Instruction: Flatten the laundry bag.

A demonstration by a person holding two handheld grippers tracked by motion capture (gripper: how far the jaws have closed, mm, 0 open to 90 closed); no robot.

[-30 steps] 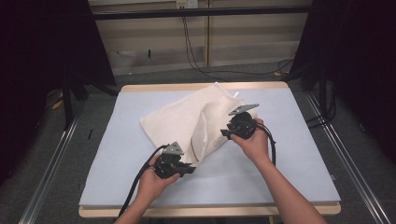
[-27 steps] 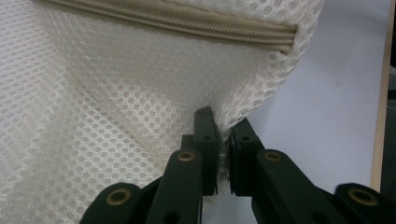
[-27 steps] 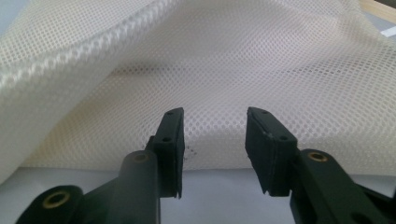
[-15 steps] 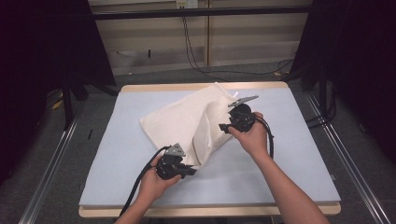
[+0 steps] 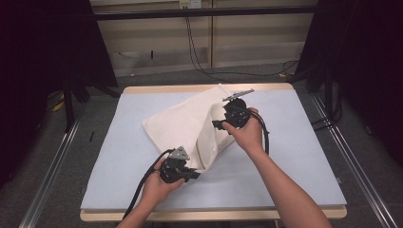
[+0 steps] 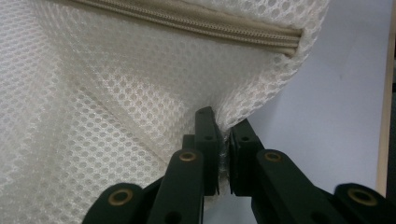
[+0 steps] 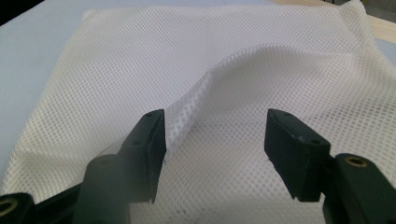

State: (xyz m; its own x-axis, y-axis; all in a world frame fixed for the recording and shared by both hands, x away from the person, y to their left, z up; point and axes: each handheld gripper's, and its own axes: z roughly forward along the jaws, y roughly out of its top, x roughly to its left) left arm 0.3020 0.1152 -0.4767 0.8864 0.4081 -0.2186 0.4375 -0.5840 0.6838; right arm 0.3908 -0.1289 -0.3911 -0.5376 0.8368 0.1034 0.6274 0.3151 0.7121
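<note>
A cream mesh laundry bag (image 5: 178, 124) lies on the pale blue mat (image 5: 299, 156), with one side folded over toward the near edge. My left gripper (image 5: 194, 175) is shut on the bag's near corner. In the left gripper view the gripper (image 6: 224, 156) pinches the mesh just under the end of the zipper (image 6: 196, 21). My right gripper (image 5: 217, 124) hovers at the bag's right edge. Its jaws have just been opening. In the right gripper view the gripper (image 7: 215, 140) stands open over a raised fold of mesh (image 7: 219, 79), and its pads press on nothing.
The mat covers a wooden table whose edge (image 5: 199, 216) shows at the front. Metal rails (image 5: 351, 152) run along both sides. Cables (image 5: 199, 52) trail over the floor behind, and dark curtains flank the table.
The right gripper has risen a little and drifted toward the far side, and its jaws have parted off the mesh. The left gripper has stayed put on the corner.
</note>
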